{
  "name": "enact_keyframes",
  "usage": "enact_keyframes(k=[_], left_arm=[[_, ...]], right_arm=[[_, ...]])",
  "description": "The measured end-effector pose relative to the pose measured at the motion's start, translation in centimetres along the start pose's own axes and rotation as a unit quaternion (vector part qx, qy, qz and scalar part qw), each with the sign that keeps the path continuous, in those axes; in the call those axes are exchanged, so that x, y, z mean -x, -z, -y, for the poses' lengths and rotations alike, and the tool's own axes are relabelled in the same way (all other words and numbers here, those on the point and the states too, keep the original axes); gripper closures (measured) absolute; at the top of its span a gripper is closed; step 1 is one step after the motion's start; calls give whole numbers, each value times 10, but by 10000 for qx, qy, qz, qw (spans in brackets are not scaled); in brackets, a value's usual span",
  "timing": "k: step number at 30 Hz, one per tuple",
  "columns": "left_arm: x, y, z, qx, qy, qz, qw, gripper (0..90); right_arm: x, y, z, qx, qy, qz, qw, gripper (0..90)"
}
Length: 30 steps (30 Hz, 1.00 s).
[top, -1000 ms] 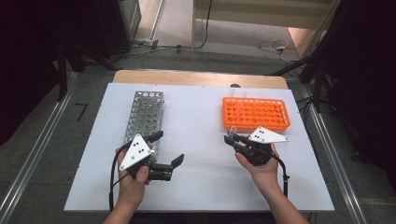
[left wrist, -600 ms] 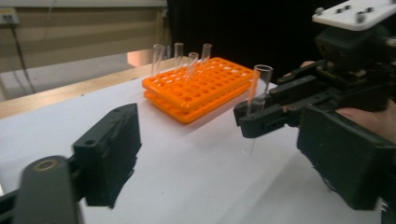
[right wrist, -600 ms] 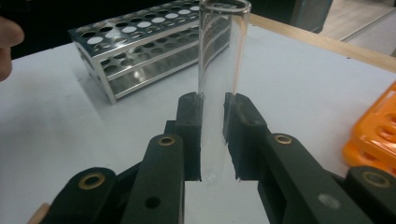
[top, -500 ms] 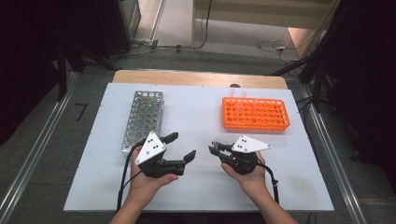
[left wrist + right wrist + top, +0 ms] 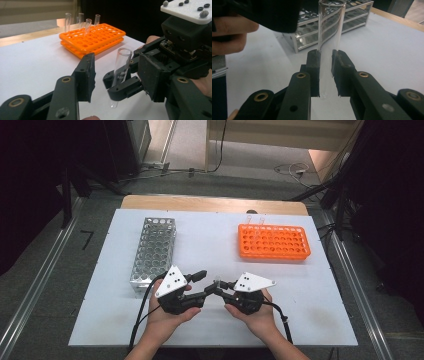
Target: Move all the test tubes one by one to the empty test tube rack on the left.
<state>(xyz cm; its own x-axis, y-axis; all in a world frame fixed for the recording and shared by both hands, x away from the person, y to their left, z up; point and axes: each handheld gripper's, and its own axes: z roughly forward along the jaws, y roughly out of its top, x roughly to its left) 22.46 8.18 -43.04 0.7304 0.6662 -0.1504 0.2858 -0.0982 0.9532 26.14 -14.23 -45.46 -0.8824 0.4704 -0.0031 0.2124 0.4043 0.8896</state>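
Observation:
A clear glass test tube (image 5: pixel 329 32) stands upright between the pads of my right gripper (image 5: pixel 326 53), which is shut on it. In the high view the two grippers meet tip to tip near the table's front middle, right gripper (image 5: pixel 221 288) facing left gripper (image 5: pixel 207 282). The tube (image 5: pixel 121 67) sits between the left gripper's (image 5: pixel 116 62) jaws, which have just been closing. A gap shows on both sides of the glass, so the left gripper is open. An orange rack (image 5: pixel 274 242) holds several tubes (image 5: pixel 88 23) along its far edge.
A metal wire rack (image 5: pixel 154 250) lies at the left, close behind the left hand. The orange rack (image 5: pixel 92 37) stands at the back right. A white board (image 5: pixel 320 290) covers the table, with dark floor and rails around it.
Both hands came together toward the table's front middle, the right one carrying the tube away from the orange rack. The left jaws narrowed around the tube.

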Motion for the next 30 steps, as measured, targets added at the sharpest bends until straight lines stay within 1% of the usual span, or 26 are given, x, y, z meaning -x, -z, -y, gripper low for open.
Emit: enact_keyframes(k=[1,2,7,12,18,25,30], left_arm=[[1,-1,1,21,5,27,10000,487],[3,-3,1,12,1,66,10000,516],[5,-5,2,-24,-22,119,9999,566],[5,-5,3,-59,-27,150,9999,622],[5,-6,3,-65,24,200,9998,682],[4,-5,3,-62,15,195,9998,726],[4,-5,3,-87,30,193,9998,730]], right_arm=[[0,0,0,0,0,0,10000,740],[-3,-1,-1,-2,42,-44,10000,740],[-10,-4,-2,-18,110,-112,9999,741],[-12,-5,-3,-18,143,-146,9998,741],[-14,-4,-3,-10,132,-153,9998,740],[-15,-5,-4,-14,152,-171,9997,740],[-14,-5,-3,-20,160,-168,9997,741]])
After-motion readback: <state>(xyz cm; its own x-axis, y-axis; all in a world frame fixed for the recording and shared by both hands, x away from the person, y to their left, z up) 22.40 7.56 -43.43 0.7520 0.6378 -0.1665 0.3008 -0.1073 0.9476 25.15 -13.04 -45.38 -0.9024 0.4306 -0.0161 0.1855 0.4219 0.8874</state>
